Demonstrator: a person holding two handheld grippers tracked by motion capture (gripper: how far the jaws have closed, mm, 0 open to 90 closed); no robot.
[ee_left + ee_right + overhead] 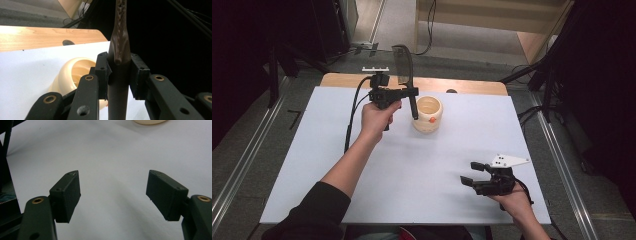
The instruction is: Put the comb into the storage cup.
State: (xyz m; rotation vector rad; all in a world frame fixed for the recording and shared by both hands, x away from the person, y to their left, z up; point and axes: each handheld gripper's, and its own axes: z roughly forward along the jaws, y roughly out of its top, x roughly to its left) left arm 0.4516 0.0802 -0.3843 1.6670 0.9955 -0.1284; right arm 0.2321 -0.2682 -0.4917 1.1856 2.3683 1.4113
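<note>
The left gripper (409,95) has its jaws squeezed tight on the handle of a dark brown plastic spatula (404,65). You can see the pinch well in the left gripper view, where the two black pads (102,72) press the spatula's (119,75) handle from both sides. The spatula stands almost straight up. Its flat blade points to the ceiling, and its handle end hangs just beside the round cream-coloured cup (428,114), on the cup's left side and a little above the white table (362,190).

The step in hand looks like moving the spatula toward the cup, maybe to stand it inside. For that, the next move would be to bring the handle end over the cup's open top, keep the spatula straight, and go down slowly so the cup does not tip.

The right gripper (472,174) rests well away from the cup, near the table's front edge. Its jaws are wide apart with nothing between them.
</note>
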